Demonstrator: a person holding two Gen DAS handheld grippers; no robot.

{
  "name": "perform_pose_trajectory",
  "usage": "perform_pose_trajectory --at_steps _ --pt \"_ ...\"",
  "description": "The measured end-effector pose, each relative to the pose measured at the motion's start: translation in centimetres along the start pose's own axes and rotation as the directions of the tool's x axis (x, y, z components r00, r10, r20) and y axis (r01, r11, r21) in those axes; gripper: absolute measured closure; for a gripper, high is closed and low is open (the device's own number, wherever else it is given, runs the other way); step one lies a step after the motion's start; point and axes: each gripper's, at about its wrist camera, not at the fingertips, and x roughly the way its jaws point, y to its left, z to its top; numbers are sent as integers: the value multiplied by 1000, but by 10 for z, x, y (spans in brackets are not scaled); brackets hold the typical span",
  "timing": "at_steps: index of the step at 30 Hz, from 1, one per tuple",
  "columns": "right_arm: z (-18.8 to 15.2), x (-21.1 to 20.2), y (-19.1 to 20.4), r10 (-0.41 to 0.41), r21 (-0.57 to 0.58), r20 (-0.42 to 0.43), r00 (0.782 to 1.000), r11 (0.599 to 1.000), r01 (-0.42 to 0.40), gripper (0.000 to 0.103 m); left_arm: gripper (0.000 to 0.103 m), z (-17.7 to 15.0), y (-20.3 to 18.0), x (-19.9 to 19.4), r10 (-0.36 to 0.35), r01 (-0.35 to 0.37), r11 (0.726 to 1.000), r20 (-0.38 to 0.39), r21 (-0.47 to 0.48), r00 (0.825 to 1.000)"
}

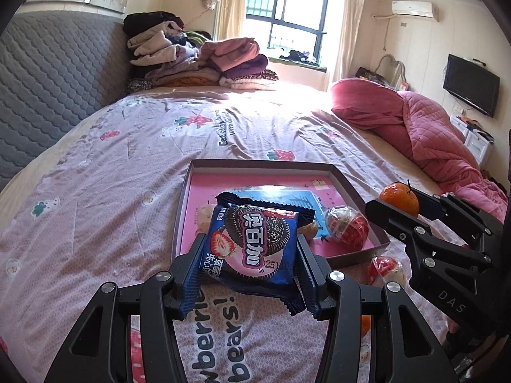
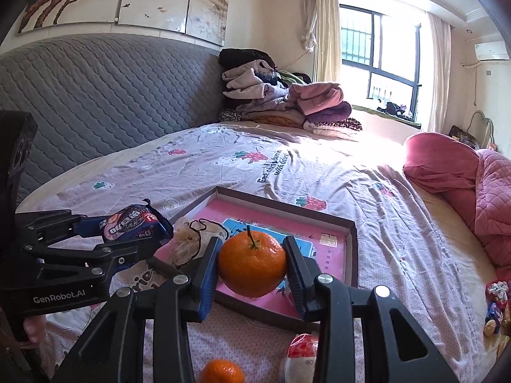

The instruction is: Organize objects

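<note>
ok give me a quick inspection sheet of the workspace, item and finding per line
surface: bed with a strawberry-print quilt
job's things: shallow box tray holds a red-wrapped snack; a second tangerine and another wrapped snack lie on the quilt beside it
clutter: folded clothes pile, pink blanket
grippers: left gripper fingers shut on the cookie packet; right gripper fingers shut on the tangerine, both near the tray
cables: nothing seen
surroundings: grey quilted headboard, window, wall television, air conditioner
</note>
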Motion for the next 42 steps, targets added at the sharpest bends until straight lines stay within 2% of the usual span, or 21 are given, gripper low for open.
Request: perform_pose_trajectory --at_steps 12,20,42 --pt "0 30 -6 -10 -22 -36 999 1000 10 64 49 13 5 23 20 -20 1000 0 -2 1000" --pt "-11 52 -13 2 6 -89 996 1000 -1 64 49 10 10 42 26 -27 999 -27 -18 999" --pt "-23 78 -10 7 17 -170 985 1000 -4 64 49 0 17 71 62 -63 998 -83 -12 995"
